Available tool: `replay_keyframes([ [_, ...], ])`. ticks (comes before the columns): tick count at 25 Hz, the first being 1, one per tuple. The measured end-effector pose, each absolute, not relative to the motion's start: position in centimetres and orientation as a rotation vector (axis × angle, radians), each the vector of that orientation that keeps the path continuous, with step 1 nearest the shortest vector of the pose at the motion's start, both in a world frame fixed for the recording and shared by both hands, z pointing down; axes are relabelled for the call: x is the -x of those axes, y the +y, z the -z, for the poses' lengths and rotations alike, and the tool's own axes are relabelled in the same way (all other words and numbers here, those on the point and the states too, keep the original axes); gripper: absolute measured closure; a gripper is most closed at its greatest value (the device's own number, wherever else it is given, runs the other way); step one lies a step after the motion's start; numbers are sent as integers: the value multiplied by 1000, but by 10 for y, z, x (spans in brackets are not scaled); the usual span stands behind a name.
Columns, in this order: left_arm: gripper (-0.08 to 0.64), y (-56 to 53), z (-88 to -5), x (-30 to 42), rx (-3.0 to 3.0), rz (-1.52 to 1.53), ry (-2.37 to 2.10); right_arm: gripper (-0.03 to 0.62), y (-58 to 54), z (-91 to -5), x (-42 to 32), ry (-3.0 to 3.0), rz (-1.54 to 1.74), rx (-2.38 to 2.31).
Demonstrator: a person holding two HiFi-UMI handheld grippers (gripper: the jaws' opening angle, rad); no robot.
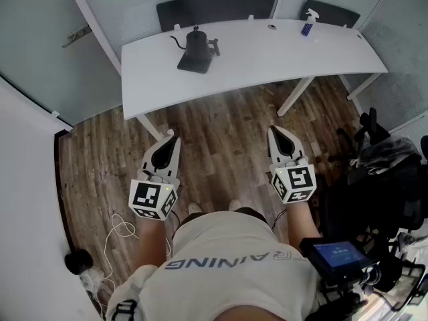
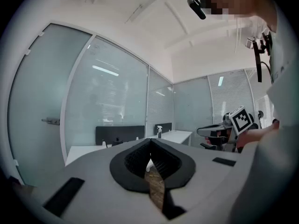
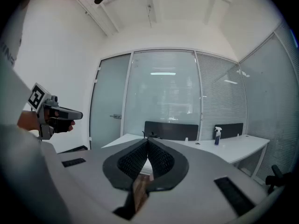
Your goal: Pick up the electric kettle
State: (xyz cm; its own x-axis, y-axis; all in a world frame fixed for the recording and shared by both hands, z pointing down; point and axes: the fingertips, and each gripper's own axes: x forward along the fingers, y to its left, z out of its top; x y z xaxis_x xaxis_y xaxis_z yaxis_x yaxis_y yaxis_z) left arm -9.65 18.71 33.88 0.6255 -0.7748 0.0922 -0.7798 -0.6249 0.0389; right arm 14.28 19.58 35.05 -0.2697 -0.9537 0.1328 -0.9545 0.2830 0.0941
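The black electric kettle (image 1: 196, 44), with a thin curved spout, stands on its black base (image 1: 192, 64) at the left part of the white desk (image 1: 267, 55). Both grippers hang over the wooden floor, well short of the desk's near edge. My left gripper (image 1: 174, 135) is shut and empty, pointing toward the desk. To its right, my right gripper (image 1: 274, 130) is also shut with nothing in it. In the right gripper view the kettle (image 3: 151, 135) peeks just above the closed gripper tips (image 3: 147, 139). The left gripper view shows its tips (image 2: 150, 141) meeting.
A blue spray bottle (image 1: 307, 24) stands at the desk's far right. Dark panels and glass walls back the desk. A black chair with gear (image 1: 381, 179) crowds the right side; a white cable (image 1: 120, 233) lies on the floor at left. Desk legs (image 1: 294, 97) slant under the desk.
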Motion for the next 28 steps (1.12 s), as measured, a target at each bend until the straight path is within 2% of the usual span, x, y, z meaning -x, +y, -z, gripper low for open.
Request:
replay_keyframes([
  [28, 543, 195, -356, 106, -2727, -138, -1320, 580, 197, -359, -131, -2385, -28, -1772],
])
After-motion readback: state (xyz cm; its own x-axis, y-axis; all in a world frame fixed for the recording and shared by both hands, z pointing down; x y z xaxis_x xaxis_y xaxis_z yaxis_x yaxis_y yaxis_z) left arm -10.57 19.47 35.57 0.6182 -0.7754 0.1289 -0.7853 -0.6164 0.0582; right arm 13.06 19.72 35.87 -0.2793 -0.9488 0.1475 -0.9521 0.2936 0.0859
